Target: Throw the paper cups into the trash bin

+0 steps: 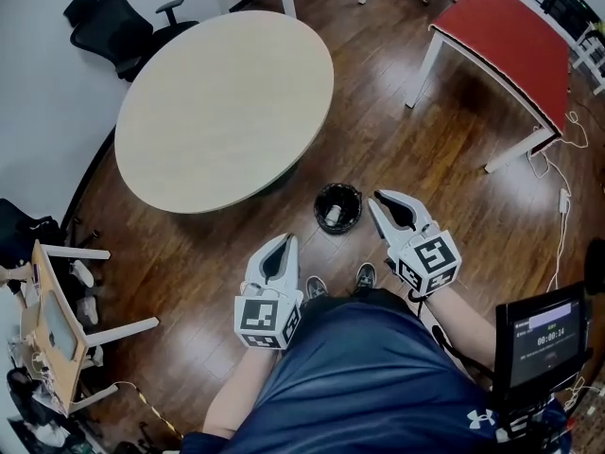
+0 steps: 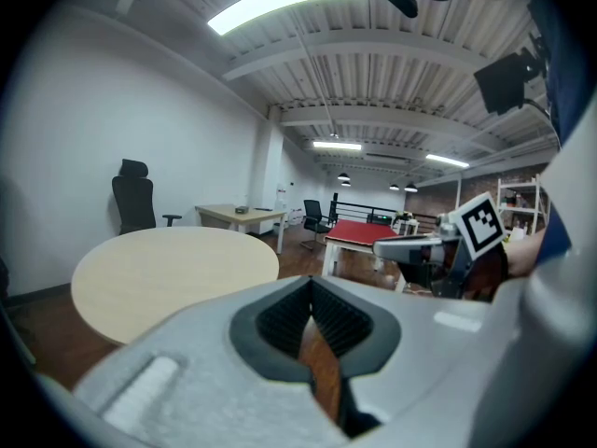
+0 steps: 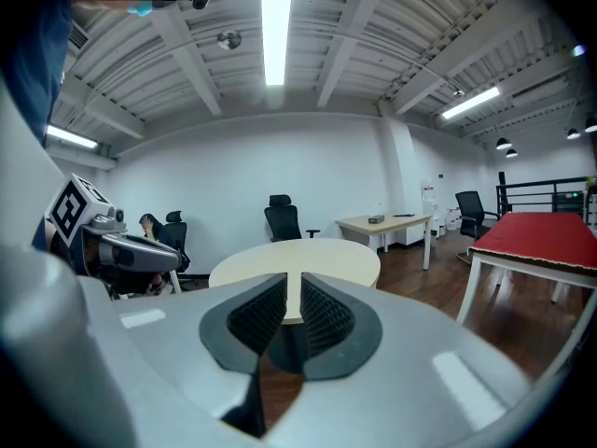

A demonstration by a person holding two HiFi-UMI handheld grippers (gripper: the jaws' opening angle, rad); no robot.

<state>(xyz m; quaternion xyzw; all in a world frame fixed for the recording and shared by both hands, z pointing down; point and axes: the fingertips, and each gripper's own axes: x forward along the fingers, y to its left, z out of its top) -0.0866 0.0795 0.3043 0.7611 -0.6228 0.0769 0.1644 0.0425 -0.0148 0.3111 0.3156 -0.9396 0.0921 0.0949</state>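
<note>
**Cup disposal: items at floor level**

Trash bin [image 1: 319, 206] is standing on the wood floor beside the round table [image 1: 225, 102], holding a paper cup [image 1: 333, 215]. Left gripper [image 1: 284, 240] is hovering with jaw tips touching, empty. Right gripper [image 1: 380, 197] is showing a narrow slit, empty.

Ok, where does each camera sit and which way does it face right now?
Head view: on the person's head, facing steeply down at the bin and round table; shows left gripper, right gripper, torso, shoes.
Left gripper view: on that gripper, level over its jaws toward the round table; right gripper at right.
Right gripper view: on that gripper, level toward the same table; left gripper at left.
All three share the round table.
</note>
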